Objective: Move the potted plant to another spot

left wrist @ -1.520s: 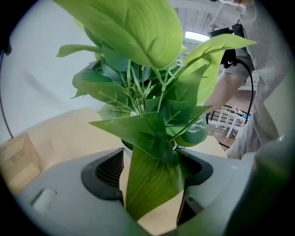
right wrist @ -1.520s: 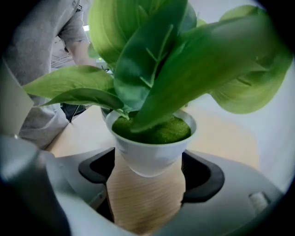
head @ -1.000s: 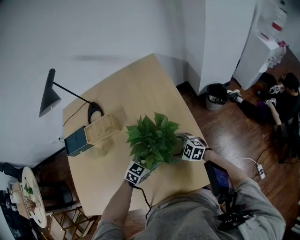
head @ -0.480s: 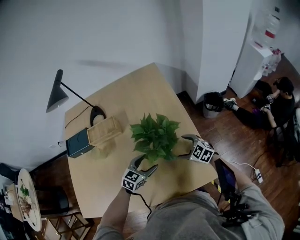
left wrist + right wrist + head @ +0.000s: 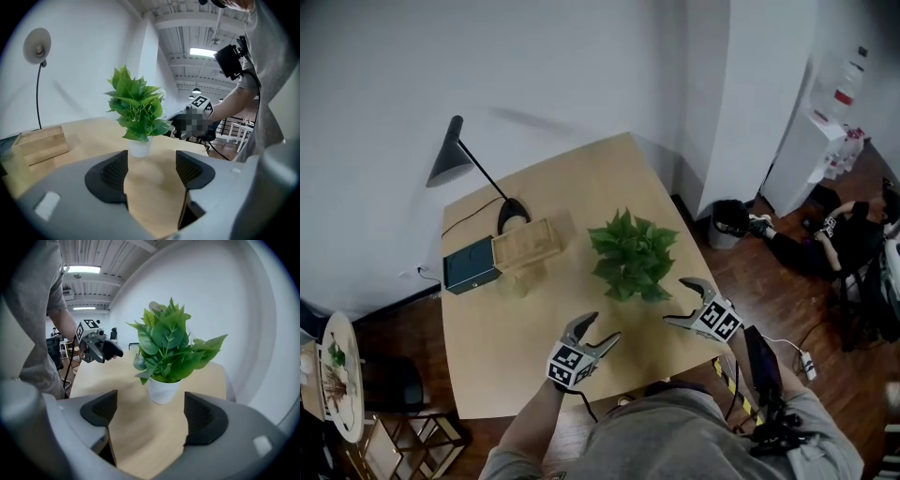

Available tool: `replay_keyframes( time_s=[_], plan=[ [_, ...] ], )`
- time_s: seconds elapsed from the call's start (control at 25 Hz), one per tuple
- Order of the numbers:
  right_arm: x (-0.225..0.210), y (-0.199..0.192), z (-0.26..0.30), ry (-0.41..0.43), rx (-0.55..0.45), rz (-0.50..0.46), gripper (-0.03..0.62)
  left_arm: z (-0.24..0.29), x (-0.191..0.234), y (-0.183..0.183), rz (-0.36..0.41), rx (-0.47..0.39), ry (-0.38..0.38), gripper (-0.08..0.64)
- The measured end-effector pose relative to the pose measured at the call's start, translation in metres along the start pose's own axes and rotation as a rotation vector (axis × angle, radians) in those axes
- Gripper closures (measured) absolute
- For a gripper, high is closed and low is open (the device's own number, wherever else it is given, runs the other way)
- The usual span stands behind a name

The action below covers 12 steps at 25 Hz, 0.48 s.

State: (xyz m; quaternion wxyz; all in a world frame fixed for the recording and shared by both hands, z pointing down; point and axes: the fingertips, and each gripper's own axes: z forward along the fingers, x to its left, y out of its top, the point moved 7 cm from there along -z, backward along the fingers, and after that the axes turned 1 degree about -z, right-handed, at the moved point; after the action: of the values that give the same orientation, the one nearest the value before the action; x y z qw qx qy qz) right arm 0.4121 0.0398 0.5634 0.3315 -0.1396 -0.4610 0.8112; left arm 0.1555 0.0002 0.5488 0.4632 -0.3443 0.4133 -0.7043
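- Both grippers have drawn back from the potted plant [image 5: 633,255], which they flanked a second ago.
- Tabletop [image 5: 572,187]: the plant stands on it upright, with its leaves up.
- Left gripper [image 5: 602,328]: its fingers [image 5: 115,171] are wide and have just been closing slightly, with bare tabletop between them. The plant is ahead, apart.
- Right gripper [image 5: 673,302]: its fingers [image 5: 201,416] are wide, and the plant is ahead, apart.

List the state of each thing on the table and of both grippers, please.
potted plant: upright on the table, touched by neither gripper.
left gripper: open, jaws have just been closing slightly, nothing between them, short of the plant.
right gripper: open, empty, short of the plant.
desk lamp: standing at the table's far edge; lit or not, cannot tell.
wooden box: lying on the table beside the dark green box.
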Motion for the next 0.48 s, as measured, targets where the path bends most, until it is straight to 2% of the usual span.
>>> replay_keyframes(
  time_s=[0.08,0.2,0.32,0.48],
  plan=[
    [0.013,0.006,-0.006,-0.027,-0.022,0.040,0.140,-0.012,-0.009,0.002,-0.015,-0.041,0.007,0.264],
    [0.043,0.016,-0.015,-0.056,-0.065,0.086,0.187,-0.031,-0.027,0.004,-0.052,-0.089,-0.007,0.310],
    [0.077,0.028,-0.024,-0.065,-0.106,0.110,0.233,-0.047,-0.045,0.003,-0.072,-0.132,-0.037,0.339],
    [0.120,0.031,-0.040,-0.082,-0.112,0.126,0.264,-0.065,-0.067,-0.003,-0.109,-0.167,-0.074,0.376]
  ],
)
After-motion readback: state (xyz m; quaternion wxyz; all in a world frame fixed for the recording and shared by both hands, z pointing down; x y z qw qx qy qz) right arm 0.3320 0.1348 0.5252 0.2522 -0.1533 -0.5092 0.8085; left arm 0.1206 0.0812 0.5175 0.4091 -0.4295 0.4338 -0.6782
